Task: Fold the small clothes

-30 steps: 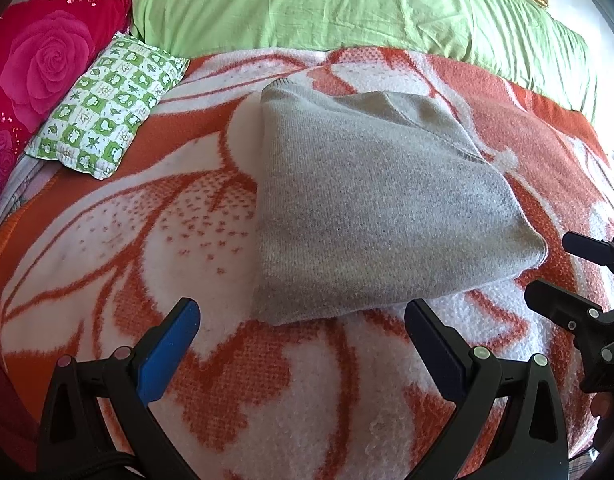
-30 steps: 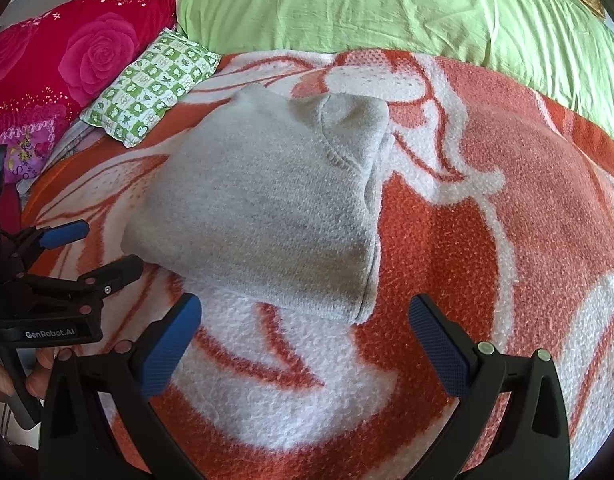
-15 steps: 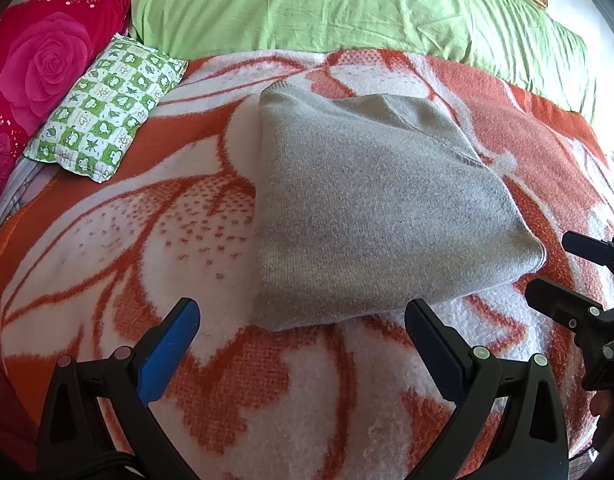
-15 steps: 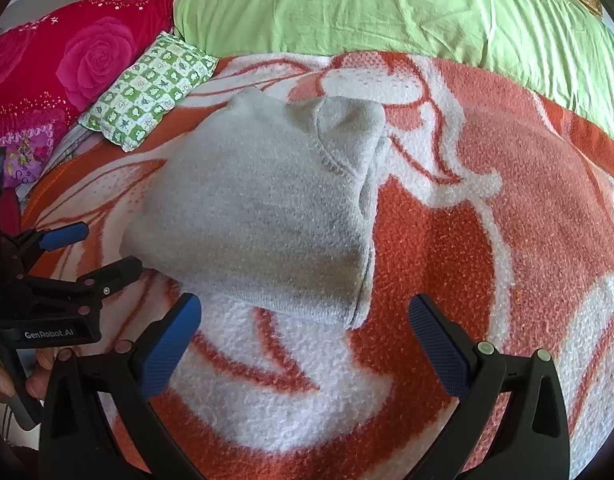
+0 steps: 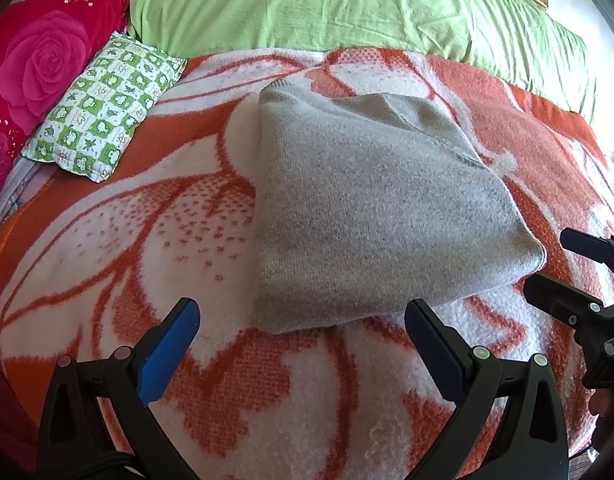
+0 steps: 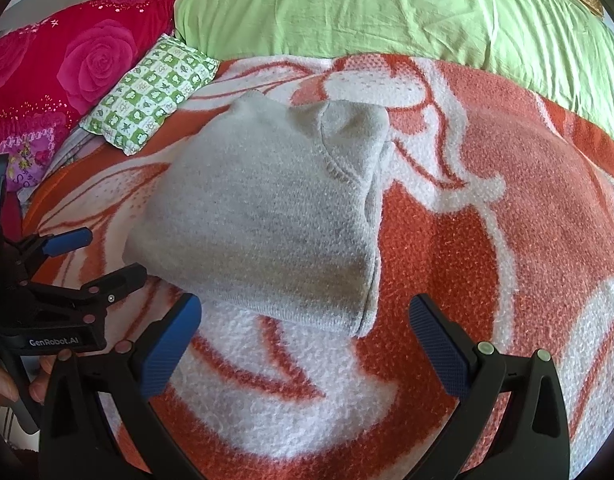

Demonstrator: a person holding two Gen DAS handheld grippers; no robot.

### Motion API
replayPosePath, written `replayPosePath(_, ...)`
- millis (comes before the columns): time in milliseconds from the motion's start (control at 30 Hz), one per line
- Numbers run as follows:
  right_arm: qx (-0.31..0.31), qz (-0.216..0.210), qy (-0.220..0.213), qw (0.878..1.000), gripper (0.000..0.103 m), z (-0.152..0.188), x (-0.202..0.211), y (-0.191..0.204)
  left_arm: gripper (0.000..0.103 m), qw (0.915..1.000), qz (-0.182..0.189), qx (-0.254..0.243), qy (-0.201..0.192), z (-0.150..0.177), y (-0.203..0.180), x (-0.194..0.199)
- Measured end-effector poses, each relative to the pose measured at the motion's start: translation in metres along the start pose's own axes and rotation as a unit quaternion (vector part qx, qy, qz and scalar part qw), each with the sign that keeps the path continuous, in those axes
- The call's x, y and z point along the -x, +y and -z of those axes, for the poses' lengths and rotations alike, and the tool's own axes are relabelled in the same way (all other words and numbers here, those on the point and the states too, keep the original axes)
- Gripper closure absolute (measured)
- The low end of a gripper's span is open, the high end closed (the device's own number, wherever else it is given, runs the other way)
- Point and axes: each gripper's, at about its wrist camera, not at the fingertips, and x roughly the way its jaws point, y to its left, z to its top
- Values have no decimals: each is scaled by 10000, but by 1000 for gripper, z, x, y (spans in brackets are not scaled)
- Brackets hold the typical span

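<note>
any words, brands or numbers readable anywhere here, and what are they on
"GenRobot.AI": white print on the black body of the left gripper, seen in the right wrist view.
Purple cloth at the left edge: some pale marks, too blurred to read.
Nothing else carries text.

The sweater [image 5: 371, 208] is matt grey knit, fine-ribbed and slightly fuzzy. Under it the blanket [image 5: 187, 208] is thick, nubbly orange-and-white fleece. At 12 o'clock the sheet [image 5: 347, 4] is smooth, creased green cotton. At 10 o'clock the small pillow [image 5: 103, 104] is printed woven cloth, beside a pink cushion [image 5: 39, 64] with sequins. The gripper [image 5: 299, 336] is matt black plastic with textured blue pads [image 5: 167, 348].
</note>
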Motion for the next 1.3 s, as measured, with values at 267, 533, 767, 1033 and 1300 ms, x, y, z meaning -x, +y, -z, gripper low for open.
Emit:
replayPosePath(267,-3,-6,-3,10000,0,-1,-1,-1,1,10000,-4,-24,3,-3,1,0)
replayPosePath(533,-25,0,-15,10000,0,-2,1,0,1,10000,-6,-27,20,-4,1,1)
replayPosePath(767,-33,2,-14,10000,0,-1,0,0,1,10000,-24,-39,42,-3,0,1)
replayPosePath(1033,-48,0,-35,10000,0,0,1,4,1,10000,-34,-38,33,-3,-1,1)
replayPosePath(1300,-71,-24,-129,9999,0,-5,7,5,1,10000,-45,7,2,-7,1,4)
